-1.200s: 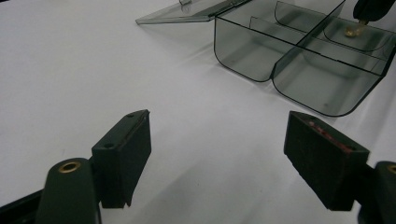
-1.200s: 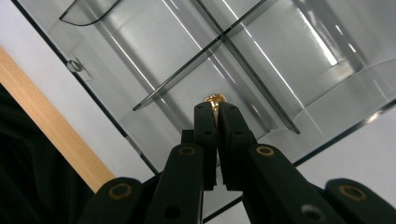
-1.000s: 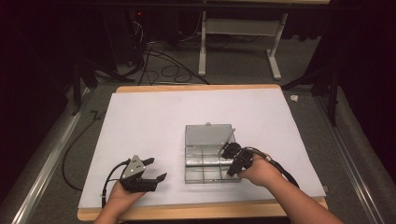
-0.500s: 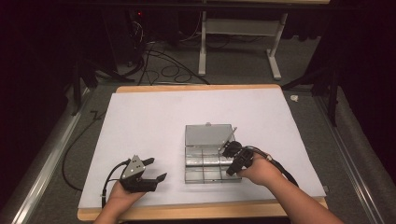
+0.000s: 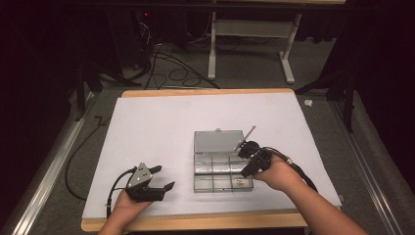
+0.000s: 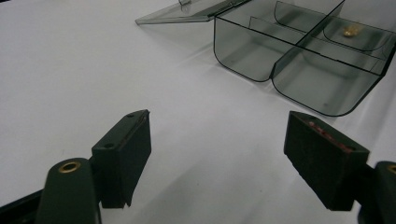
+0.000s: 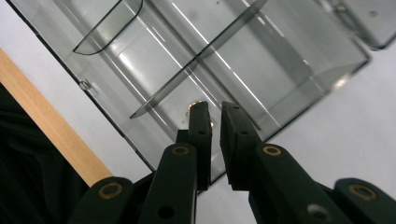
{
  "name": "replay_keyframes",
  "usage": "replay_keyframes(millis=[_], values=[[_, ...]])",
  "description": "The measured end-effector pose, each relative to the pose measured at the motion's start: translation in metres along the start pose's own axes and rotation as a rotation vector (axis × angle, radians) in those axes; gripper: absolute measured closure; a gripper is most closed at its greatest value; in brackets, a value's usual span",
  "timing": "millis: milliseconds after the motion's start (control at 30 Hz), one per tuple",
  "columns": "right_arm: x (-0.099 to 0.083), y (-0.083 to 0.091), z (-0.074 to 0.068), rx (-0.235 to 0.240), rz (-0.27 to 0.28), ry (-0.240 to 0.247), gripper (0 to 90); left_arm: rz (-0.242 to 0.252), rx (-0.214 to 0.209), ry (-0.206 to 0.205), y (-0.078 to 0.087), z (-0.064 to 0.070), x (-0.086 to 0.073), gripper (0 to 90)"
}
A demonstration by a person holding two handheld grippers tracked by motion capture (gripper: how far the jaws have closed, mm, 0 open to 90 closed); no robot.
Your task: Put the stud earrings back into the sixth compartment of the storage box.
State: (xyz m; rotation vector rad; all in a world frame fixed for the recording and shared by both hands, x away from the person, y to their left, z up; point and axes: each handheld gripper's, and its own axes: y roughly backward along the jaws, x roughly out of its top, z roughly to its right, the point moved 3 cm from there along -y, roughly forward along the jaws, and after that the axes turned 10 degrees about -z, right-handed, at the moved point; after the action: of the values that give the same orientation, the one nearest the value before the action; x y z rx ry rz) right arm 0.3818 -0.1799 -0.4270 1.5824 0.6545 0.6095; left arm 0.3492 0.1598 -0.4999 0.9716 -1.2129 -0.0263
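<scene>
Clear compartment box [image 5: 222, 169] sits open on the white tabletop [image 5: 161, 122], lid [image 5: 219, 141] laid flat on the far side. One small brass-coloured part [image 5: 239, 181] lies in the box's near-right compartment, close to the near wall; also seen through the walls from the left tongs' camera [image 6: 349, 31].

Right tongs [image 5: 247, 155] are at the box's right edge, the nearer of the two by a wide margin. Jaws narrow, a slim gap between them, nothing clearly gripped. In the right gripper view the brass part [image 7: 197, 103] peeks out just past the tip of the left-hand jaw, beyond the tongs [image 7: 215, 109] (height above the compartment floor cannot be told).

Left tongs [image 5: 159, 178] rest well left of the box, jaws wide, empty [image 6: 217, 140].

Judgement: the part lies towards the person from the right tongs, slightly off their centreline. Too small to give a long axis.
</scene>
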Motion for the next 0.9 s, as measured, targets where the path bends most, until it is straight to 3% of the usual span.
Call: replay_keyframes(millis=[267, 400, 767, 900], values=[[-0.013, 0.015, 0.013, -0.009, 0.031, -0.052, 87.7, -0.008, -0.003, -0.002, 0.0, 0.0, 0.0, 23.9], [-0.025, 0.019, 0.03, -0.014, 0.048, -0.098, 87.8, -0.006, 0.002, -0.004, 0.0, 0.0, 0.0, 23.9], [-0.05, 0.014, 0.061, -0.039, 0.058, -0.176, 87.2, -0.004, -0.003, 0.004, 0.0, -0.001, 0.0, 23.9], [-0.057, 0.01, 0.067, -0.024, 0.08, -0.203, 86.0, -0.001, -0.01, 0.013, 0.0, -0.002, 0.0, 23.7]])
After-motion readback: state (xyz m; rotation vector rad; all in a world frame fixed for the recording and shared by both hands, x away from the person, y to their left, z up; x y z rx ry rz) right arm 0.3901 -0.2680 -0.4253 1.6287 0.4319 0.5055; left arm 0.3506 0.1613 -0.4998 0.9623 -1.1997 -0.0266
